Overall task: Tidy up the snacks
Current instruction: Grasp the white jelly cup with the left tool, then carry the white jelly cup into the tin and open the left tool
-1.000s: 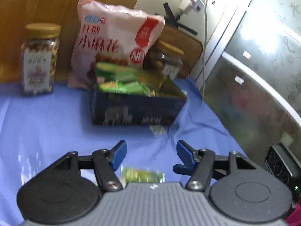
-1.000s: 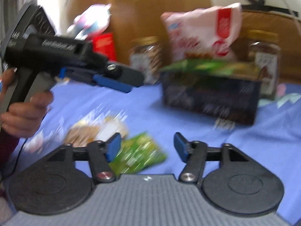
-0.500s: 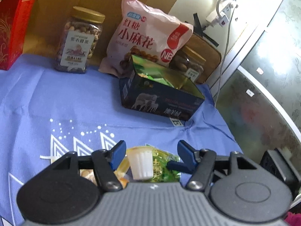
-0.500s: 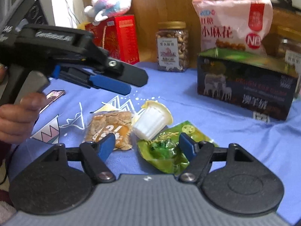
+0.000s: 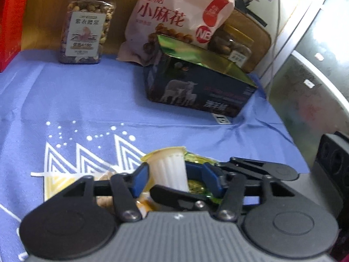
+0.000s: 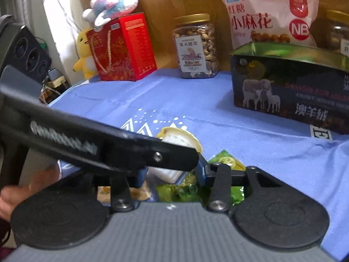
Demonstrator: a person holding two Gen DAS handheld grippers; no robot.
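Observation:
A white jelly cup [image 5: 171, 169] with a yellow lid lies on its side on the blue cloth [image 5: 87, 100]. My left gripper [image 5: 174, 180] is open with a blue pad on each side of the cup. The cup also shows in the right wrist view [image 6: 176, 140], partly hidden behind the left gripper's finger [image 6: 122, 152]. My right gripper [image 6: 172, 178] is open, low over the green snack packet [image 6: 187, 191], just beside the left one. A biscuit packet [image 6: 135, 193] lies left of the green packet. The dark box [image 5: 196, 91] with sheep on it stands open at the back.
A nut jar [image 5: 87, 26], a pink snack bag [image 5: 174, 19] and a second jar [image 5: 233, 43] stand against the wooden back. A red gift box [image 6: 122, 48] with plush toys [image 6: 113, 2] stands far left. The cloth's right edge falls off near a glass door [image 5: 305, 65].
Both grippers have moved down and in on the snack pile. My left gripper's pads now stand on either side of the jelly cup; the right gripper now sits over the green packet.

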